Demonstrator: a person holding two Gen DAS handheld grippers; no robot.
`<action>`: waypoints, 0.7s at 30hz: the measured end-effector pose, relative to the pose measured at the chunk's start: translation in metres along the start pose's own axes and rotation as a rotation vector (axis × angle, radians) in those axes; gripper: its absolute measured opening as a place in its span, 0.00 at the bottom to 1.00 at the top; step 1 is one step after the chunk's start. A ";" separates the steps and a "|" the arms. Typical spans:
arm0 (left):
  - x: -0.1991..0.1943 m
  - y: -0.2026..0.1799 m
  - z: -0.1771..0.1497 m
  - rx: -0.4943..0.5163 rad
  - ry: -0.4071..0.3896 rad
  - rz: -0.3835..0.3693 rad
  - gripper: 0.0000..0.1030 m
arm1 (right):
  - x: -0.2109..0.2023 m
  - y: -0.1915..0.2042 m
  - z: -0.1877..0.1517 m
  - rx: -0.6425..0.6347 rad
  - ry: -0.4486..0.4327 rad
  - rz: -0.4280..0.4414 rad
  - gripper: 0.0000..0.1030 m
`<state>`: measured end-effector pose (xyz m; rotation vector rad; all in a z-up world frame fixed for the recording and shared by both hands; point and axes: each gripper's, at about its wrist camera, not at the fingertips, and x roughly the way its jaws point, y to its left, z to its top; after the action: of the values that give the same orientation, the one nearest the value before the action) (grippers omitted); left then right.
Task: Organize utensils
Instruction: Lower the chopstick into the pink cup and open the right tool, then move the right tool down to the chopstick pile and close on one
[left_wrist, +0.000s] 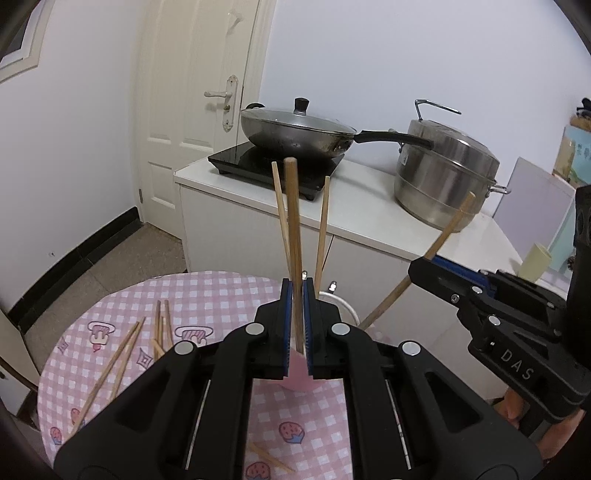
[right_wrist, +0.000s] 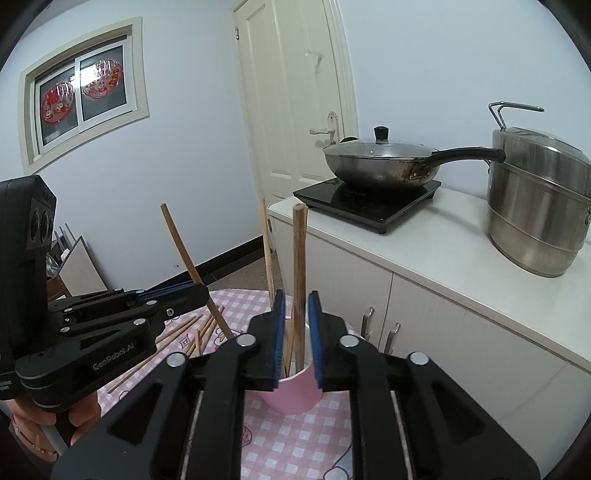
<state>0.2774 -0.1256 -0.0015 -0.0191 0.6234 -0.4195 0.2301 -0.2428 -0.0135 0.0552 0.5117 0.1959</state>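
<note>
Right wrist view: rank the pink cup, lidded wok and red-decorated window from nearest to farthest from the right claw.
1. Pink cup, directly beneath the right claw.
2. Lidded wok, on the counter ahead, right.
3. Red-decorated window, far wall, upper left.

Upright chopsticks (right_wrist: 266, 243) crowding the pink cup (right_wrist: 295, 391); cabinet (right_wrist: 369, 295) just beyond

Your black left gripper (left_wrist: 295, 325) hides most of the pink plastic cup (left_wrist: 299, 380), so you cannot see where the wooden chopstick (left_wrist: 293, 229) in its jaws ends. The stainless steel steamer pot (right_wrist: 535, 206) is cut off at the right edge. The loose wooden chopsticks (right_wrist: 192, 332) on the pink checked tablecloth (right_wrist: 295, 435) are partly covered.
</note>
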 end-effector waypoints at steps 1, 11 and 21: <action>-0.002 0.000 -0.001 0.008 -0.001 0.009 0.07 | -0.001 0.001 -0.001 -0.001 0.000 0.001 0.14; -0.031 0.001 -0.009 0.038 -0.030 0.051 0.27 | -0.022 0.016 -0.005 -0.021 -0.020 0.011 0.24; -0.067 0.011 -0.022 0.047 -0.094 0.083 0.50 | -0.040 0.036 -0.009 -0.067 -0.038 0.023 0.31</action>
<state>0.2202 -0.0868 0.0169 0.0315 0.5193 -0.3510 0.1848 -0.2153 0.0015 -0.0006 0.4665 0.2338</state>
